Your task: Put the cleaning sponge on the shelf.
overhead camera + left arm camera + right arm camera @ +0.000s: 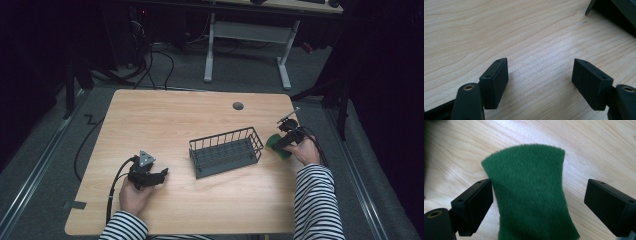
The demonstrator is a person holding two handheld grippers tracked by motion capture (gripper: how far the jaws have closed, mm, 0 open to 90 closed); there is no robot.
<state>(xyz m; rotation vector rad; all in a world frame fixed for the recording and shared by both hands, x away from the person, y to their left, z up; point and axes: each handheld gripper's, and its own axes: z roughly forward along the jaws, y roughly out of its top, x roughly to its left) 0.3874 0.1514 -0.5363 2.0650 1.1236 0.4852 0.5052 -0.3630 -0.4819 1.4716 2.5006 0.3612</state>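
Green scouring pad [531, 192] looks soft and light, lying between the right gripper [537, 202]'s spread jaws; best pinched across its narrow middle.

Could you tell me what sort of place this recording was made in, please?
Probably a lab or workshop: a light wooden table on grey carpet, cables trailing across the floor, and a white-legged desk behind in a dark room.

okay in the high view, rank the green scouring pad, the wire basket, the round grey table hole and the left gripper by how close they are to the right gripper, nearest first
From the right gripper, in the high view:
1. Green scouring pad, lying between its open jaws at the table's right edge.
2. Wire basket, just to its left, mid-table.
3. Round grey table hole, farther back toward the far edge.
4. Left gripper, across the table, near left.
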